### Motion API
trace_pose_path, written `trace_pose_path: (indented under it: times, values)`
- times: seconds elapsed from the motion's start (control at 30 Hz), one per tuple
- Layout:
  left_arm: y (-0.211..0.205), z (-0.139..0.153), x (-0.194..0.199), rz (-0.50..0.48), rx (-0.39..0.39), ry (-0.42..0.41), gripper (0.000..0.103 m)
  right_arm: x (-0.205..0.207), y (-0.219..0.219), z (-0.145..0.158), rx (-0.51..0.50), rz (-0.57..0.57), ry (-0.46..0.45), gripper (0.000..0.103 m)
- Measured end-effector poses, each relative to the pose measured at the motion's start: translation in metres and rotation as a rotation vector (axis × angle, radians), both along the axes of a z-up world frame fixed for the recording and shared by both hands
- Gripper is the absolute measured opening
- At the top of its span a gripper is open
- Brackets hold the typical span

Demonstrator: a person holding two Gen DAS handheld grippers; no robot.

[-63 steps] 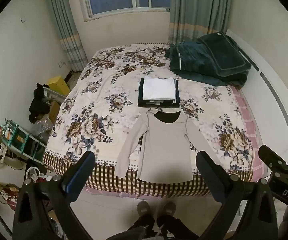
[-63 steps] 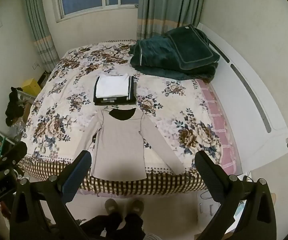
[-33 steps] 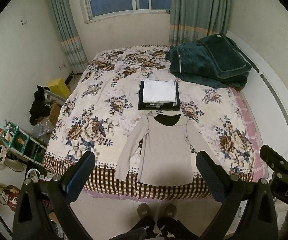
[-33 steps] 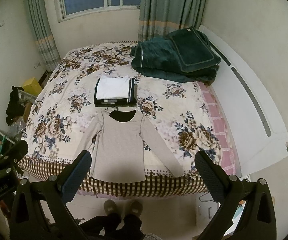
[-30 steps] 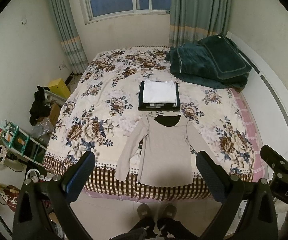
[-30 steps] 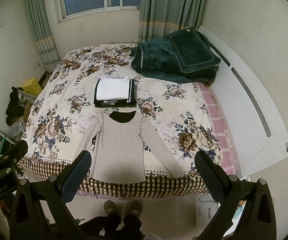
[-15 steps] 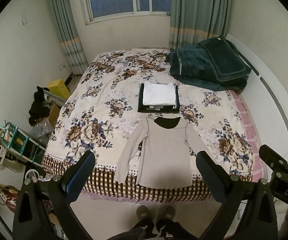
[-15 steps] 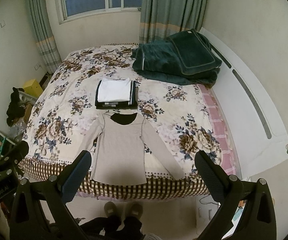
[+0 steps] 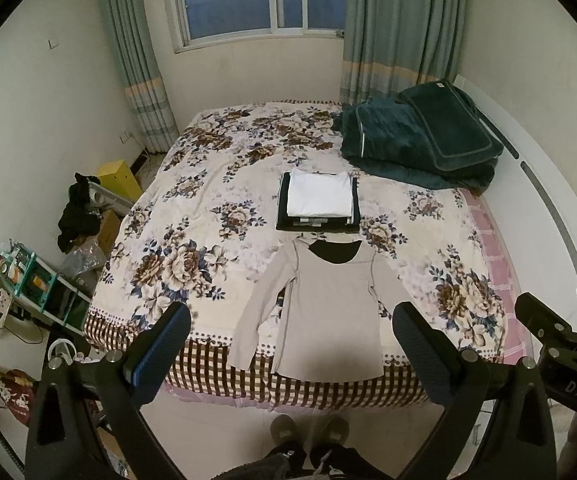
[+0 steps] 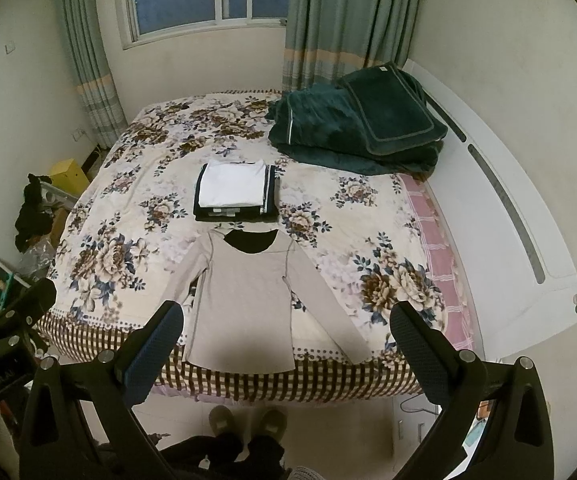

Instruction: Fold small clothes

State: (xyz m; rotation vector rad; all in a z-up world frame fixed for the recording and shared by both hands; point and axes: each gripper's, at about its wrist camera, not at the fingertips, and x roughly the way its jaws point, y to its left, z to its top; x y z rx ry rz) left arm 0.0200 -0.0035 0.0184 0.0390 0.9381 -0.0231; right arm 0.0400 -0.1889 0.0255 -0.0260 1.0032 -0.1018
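While I hold both tools high above the foot of the bed [image 9: 192,216], the beige long-sleeved top [image 9: 328,312] lies flat at lower centre of both frames, sleeves splayed, hem at the mattress edge — just below a stack of folded clothes [image 9: 317,202]. My left gripper [image 9: 288,344] and right gripper [image 10: 284,340] hang spread wide, grasping nothing. I judge the knit light, limp and prone to sagging — a pinch at a shoulder seam or cuff should carry a sleeve across. Dark green bedding [image 9: 416,140] fills the upper right.
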Motion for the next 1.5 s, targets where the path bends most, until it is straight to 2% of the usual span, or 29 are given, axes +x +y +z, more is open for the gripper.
trace_pose_path:
  times: [0.77,1.2,1.27,1.33,1.4,1.5]
  values:
    - [-0.004,0.004,-0.005,0.013,-0.019,-0.021,0.103,0.004,0.005,0.007,-0.003,0.001,-0.015,0.103]
    - [0.001,0.003,-0.010,0.027,-0.008,-0.048,0.103,0.015,0.014,0.015,0.034,-0.005,-0.004,0.103]
    - [0.001,-0.005,-0.005,0.051,0.002,-0.084,0.103,0.021,-0.001,0.002,0.059,-0.025,0.010,0.103]
    - [-0.001,-0.020,0.005,0.090,0.031,-0.123,0.103,0.033,-0.026,-0.024,0.093,-0.083,0.031,0.103]
    - [-0.004,-0.040,0.017,0.111,0.043,-0.134,0.103,0.043,-0.056,-0.061,0.122,-0.155,0.064,0.103]
    - [-0.012,-0.082,0.041,0.114,0.057,-0.093,0.103,0.057,-0.110,-0.133,0.165,-0.288,0.148,0.103]
